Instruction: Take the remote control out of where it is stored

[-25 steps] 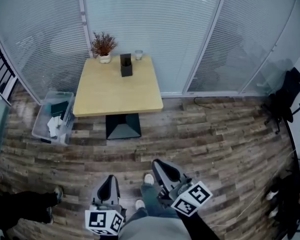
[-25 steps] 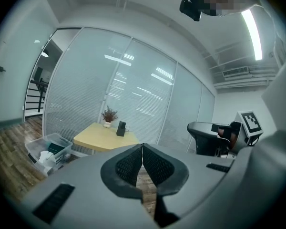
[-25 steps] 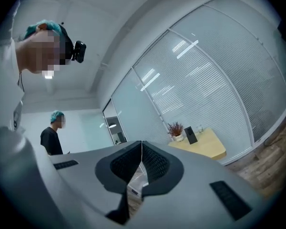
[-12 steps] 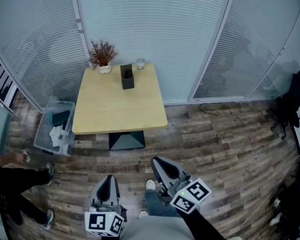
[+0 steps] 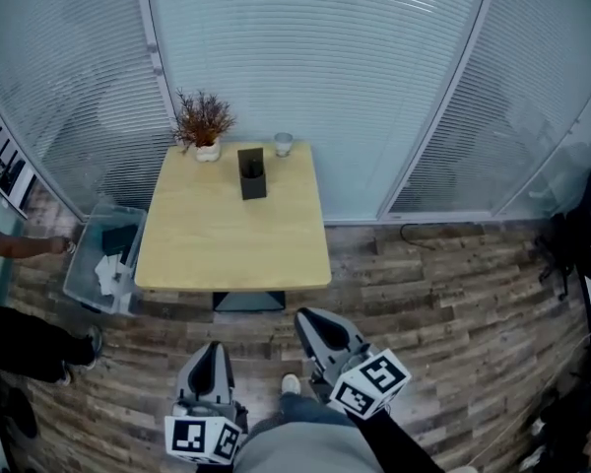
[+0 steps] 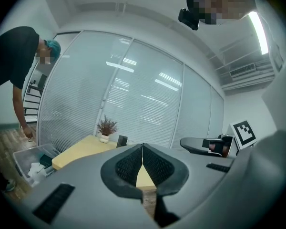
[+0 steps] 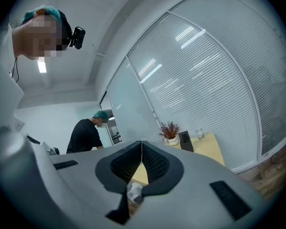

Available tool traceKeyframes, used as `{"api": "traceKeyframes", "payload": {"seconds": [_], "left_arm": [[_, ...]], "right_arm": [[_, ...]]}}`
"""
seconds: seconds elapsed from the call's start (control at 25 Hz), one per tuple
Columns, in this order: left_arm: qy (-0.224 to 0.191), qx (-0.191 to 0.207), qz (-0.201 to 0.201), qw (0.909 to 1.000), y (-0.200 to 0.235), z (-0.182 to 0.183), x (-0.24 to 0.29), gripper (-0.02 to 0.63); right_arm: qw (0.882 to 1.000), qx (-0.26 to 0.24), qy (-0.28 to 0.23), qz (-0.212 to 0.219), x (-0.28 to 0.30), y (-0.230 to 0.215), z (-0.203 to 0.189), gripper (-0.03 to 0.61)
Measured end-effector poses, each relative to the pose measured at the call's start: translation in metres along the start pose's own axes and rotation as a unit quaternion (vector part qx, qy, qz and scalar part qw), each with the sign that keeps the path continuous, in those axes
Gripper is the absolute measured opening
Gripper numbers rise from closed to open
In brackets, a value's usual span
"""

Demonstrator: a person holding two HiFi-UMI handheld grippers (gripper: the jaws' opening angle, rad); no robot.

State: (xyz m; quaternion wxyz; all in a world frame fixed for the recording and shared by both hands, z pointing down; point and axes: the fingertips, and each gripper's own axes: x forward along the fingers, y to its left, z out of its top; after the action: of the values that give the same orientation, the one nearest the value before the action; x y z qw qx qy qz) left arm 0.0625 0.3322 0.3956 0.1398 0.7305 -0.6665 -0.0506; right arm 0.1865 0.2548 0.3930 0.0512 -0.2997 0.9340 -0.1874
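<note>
A black upright holder (image 5: 252, 173) stands at the far end of the light wooden table (image 5: 227, 244); I cannot make out a remote control inside it. My left gripper (image 5: 212, 349) and right gripper (image 5: 310, 316) hover over the floor short of the table's near edge, both shut and empty. In the left gripper view the shut left gripper (image 6: 142, 146) points at the table (image 6: 78, 151), with the holder (image 6: 122, 140) far ahead. The right gripper (image 7: 142, 142) has the same holder (image 7: 184, 140) ahead to its right.
A potted dry plant (image 5: 201, 126) and a small glass (image 5: 283, 144) stand beside the holder. A clear plastic bin (image 5: 103, 254) sits on the floor left of the table, where a person in black (image 5: 20, 313) bends. Glass walls with blinds surround the table. Dark items (image 5: 581, 235) lie right.
Both grippers have moved forward toward the table, which now sits nearer in the head view. The person at the left has moved up toward the bin.
</note>
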Motion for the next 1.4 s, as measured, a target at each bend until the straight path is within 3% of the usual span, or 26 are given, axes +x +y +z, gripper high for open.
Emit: {"api": "traceKeyframes", "payload": {"seconds": [0.56,0.84,1.4], "left_arm": [[0.005,0.006,0.003,1.0,0.014,0.012,0.072,0.009],[0.001,0.008,-0.007,0.9999,0.047,0.029,0.125,0.009],[0.022,0.021,-0.034,0.999,0.13,0.07,0.244,0.009]], "right_arm": [[1.0,0.005,0.008,0.001,0.054,-0.047,0.01,0.005],[0.999,-0.002,-0.036,0.005,0.102,-0.074,0.037,0.006],[0.999,-0.013,-0.016,-0.037,0.238,-0.138,0.052,0.006]]}}
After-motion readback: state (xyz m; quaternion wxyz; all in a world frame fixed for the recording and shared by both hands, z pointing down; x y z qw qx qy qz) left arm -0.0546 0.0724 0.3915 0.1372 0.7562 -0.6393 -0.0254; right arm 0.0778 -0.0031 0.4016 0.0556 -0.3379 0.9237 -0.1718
